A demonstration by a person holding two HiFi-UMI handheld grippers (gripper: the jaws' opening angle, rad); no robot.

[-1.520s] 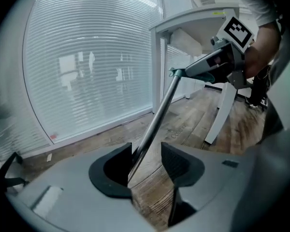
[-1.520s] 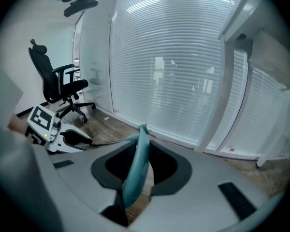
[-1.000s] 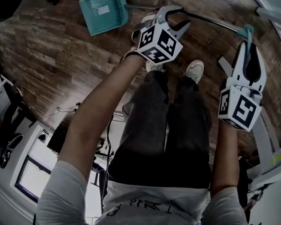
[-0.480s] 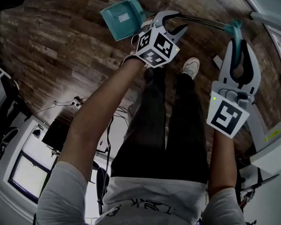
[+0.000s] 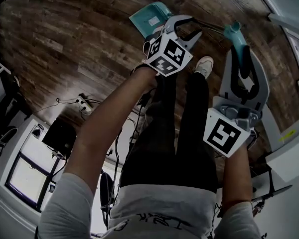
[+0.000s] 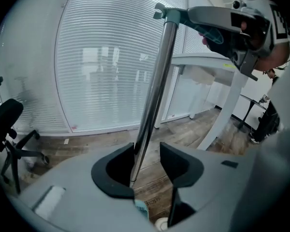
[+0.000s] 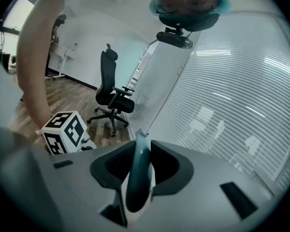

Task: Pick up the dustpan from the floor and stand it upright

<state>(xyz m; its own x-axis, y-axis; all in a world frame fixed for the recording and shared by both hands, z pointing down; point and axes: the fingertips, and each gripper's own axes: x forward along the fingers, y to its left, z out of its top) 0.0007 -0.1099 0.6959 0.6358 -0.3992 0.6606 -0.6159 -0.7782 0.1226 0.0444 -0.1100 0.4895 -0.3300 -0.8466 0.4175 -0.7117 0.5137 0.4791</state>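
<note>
Right gripper (image 7: 141,151) clamps the teal handle (image 7: 137,187); only head view shows dustpan (image 5: 150,19).

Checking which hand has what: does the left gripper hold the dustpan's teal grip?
No: the left gripper straddles the bare metal shaft, while the teal grip sits clamped in the right gripper.

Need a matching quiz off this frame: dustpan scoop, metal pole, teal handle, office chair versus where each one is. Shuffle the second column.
1. scoop
2. metal pole
3. teal handle
4. office chair

A. clamped in the right gripper
B. black, standing on the wood floor
C. between the open jaws of the left gripper
D. on the pole's end nearest the left gripper

Pairs: 1-D, 2-C, 3-A, 4-B
</note>
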